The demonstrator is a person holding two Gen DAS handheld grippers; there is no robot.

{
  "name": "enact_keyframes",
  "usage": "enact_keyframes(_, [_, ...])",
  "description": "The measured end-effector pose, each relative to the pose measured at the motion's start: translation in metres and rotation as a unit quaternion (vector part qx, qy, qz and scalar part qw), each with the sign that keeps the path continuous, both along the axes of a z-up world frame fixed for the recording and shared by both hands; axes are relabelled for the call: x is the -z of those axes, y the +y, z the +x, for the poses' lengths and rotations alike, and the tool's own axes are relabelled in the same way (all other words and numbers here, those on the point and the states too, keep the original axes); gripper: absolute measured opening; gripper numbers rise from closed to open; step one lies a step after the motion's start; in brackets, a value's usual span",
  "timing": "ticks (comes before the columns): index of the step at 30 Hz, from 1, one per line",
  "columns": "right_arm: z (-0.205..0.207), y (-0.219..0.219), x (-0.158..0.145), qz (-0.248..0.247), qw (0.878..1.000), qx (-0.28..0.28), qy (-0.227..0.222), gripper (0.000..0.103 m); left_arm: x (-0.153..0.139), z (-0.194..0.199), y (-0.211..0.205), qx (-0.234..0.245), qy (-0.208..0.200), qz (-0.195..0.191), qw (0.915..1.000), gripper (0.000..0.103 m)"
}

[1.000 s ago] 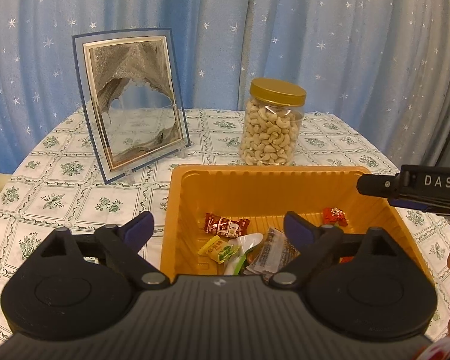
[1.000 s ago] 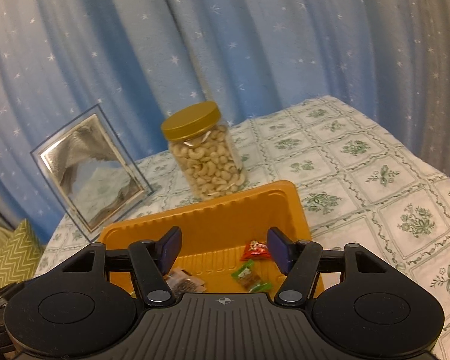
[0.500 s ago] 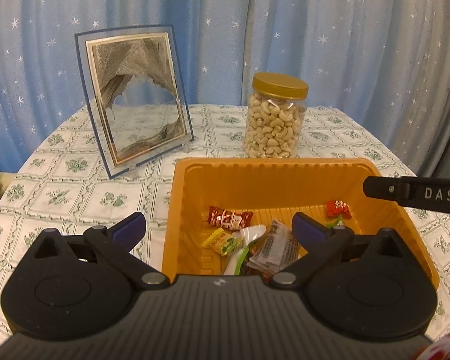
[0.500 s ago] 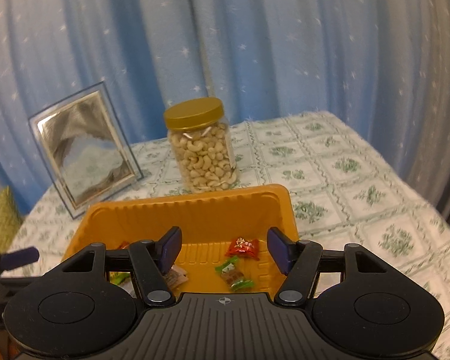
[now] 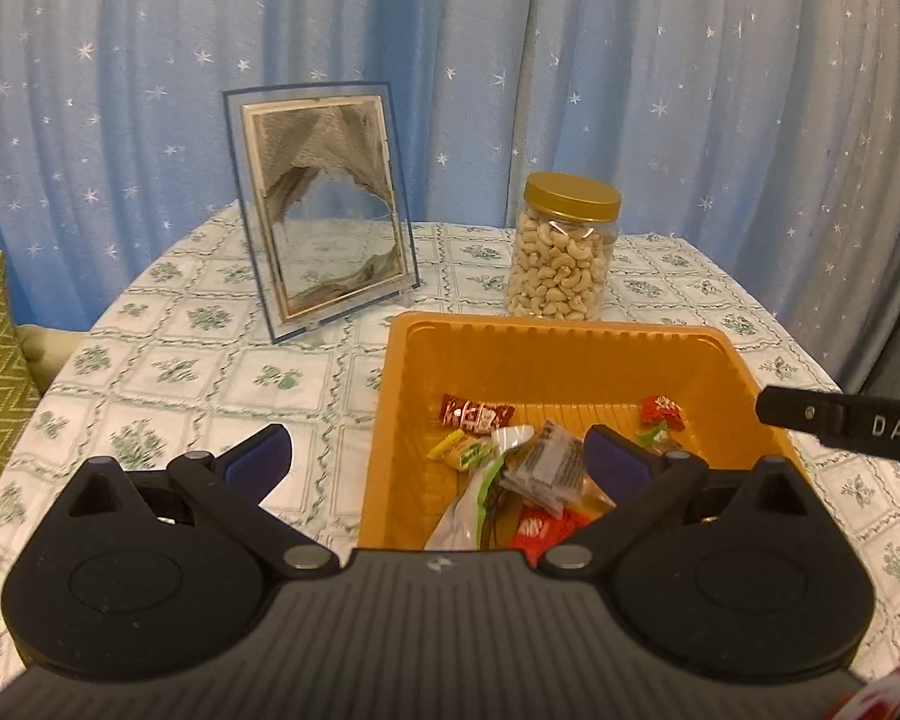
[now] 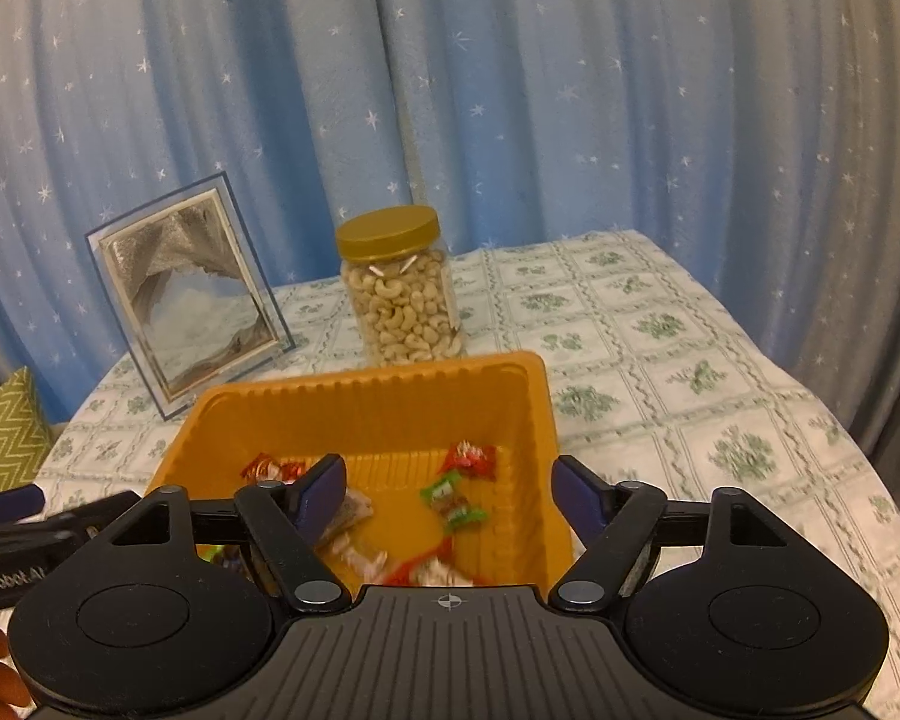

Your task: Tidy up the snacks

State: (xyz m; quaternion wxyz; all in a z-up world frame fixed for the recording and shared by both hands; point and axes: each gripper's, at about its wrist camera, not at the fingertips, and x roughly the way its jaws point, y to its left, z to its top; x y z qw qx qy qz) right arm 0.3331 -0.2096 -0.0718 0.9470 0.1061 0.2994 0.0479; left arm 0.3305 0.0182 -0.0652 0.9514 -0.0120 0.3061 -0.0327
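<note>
While both grippers hang over the near edge of the orange tray (image 5: 546, 354), the left gripper (image 5: 438, 456) has its jaws spread wide with nothing between them, and the right gripper (image 6: 447, 489) has just been opening, also gripping nothing. Wrapped snacks (image 5: 510, 462) lie loose in the tray on the floral tablecloth (image 5: 210, 372). Behind it stand a cashew jar (image 5: 564, 252) and a sand-art frame (image 5: 324, 204).

- Orange tray (image 5: 558, 348): smooth plastic with a ribbed wall and a dull sheen.
- Snack wrappers (image 5: 474, 414): shiny, crinkled foil and film.
- Cashew jar (image 5: 561, 270): clear glossy plastic under a gold, satin lid (image 5: 572, 197).
- Tablecloth (image 5: 222, 372): matt printed cloth.
- Curtain (image 5: 450, 60): soft, matt fabric.
- Frame (image 5: 324, 210): glossy and transparent.
</note>
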Motion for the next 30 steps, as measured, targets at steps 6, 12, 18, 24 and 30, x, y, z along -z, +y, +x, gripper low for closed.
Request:
enact_keyframes(6, [-0.039, -0.001, -0.011, -0.006, 1.000, 0.000, -0.003, 0.076, -0.015, -0.039, 0.004, -0.020, 0.006, -0.007, 0.9998, 0.103])
enact_keyframes(12, [-0.085, -0.001, -0.022, -0.004, 1.000, -0.003, 0.009, 0.077, -0.027, -0.082, 0.008, -0.024, 0.024, -0.012, 0.9994, 0.103])
enact_keyframes(18, [-0.133, -0.002, -0.036, -0.001, 1.000, -0.006, 0.025, 0.078, -0.041, -0.131, 0.008, -0.025, 0.033, -0.027, 0.9988, 0.103])
enact_keyframes(24, [-0.176, 0.000, -0.054, -0.003, 1.000, -0.002, 0.029, 0.078, -0.057, -0.178, 0.007, -0.025, 0.034, -0.046, 0.9980, 0.103])
enact_keyframes(30, [-0.216, 0.002, -0.068, 0.005, 1.000, -0.011, 0.024, 0.078, -0.074, -0.223, 0.005, -0.024, 0.025, -0.043, 0.9985, 0.103])
